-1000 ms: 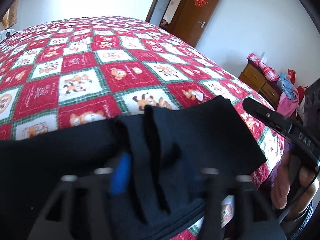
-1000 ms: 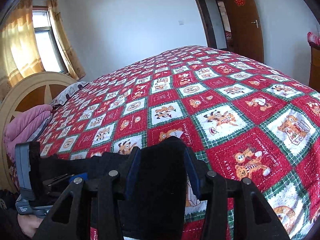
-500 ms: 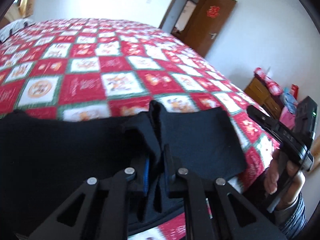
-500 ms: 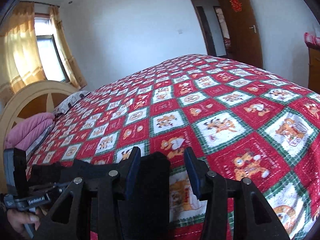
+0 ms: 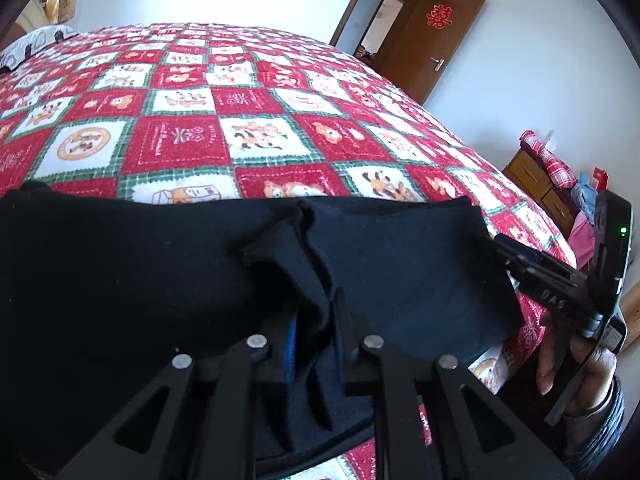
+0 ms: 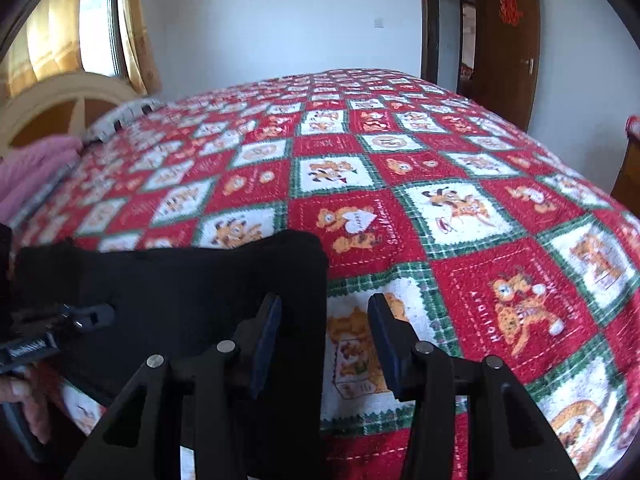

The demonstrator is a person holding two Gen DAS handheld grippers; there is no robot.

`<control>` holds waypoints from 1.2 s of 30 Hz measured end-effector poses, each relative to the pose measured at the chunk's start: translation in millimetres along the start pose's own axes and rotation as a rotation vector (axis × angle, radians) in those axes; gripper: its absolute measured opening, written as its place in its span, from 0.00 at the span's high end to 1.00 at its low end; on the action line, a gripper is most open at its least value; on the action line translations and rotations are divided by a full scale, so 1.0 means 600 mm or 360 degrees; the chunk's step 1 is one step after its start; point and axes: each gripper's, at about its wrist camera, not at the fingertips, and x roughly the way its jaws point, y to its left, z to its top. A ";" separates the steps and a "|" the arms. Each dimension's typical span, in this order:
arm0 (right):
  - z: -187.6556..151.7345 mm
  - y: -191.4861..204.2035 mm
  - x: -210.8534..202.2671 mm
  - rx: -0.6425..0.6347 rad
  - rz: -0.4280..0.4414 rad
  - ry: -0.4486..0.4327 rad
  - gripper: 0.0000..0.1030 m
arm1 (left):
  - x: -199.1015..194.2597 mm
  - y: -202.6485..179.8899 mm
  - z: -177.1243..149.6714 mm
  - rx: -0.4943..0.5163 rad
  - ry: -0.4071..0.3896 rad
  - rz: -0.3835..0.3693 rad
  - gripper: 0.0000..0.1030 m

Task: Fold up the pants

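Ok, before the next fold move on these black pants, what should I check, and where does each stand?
1. Left gripper clamped on a bunched ridge of the black fabric pants: ok.
2. Right gripper holding cloth: not ok; its jaws are open and straddle the pants' edge.
3. Pants lying on the red patchwork quilt: ok.
4. Cloth smooth: not ok, ridge at the left grip.
5. Fold lines aligned: cannot tell.

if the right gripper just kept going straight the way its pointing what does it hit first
Probably the red patchwork bedspread: the right gripper is open over it, just past the black pants edge. Depth is unclear.
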 end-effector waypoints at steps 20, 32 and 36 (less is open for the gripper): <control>-0.004 0.108 -0.088 -0.0218 0.0198 -0.0372 0.49 | -0.161 0.143 -0.006 0.0061 -0.0230 0.0333 0.24; -0.022 0.267 -0.014 -0.0288 0.0492 -0.0027 0.49 | -0.311 0.440 -0.026 -0.0335 -0.0330 0.0859 0.23; -0.039 0.294 0.018 -0.0323 0.0607 0.0093 0.49 | -0.311 0.504 -0.051 -0.0510 -0.0356 0.0750 0.23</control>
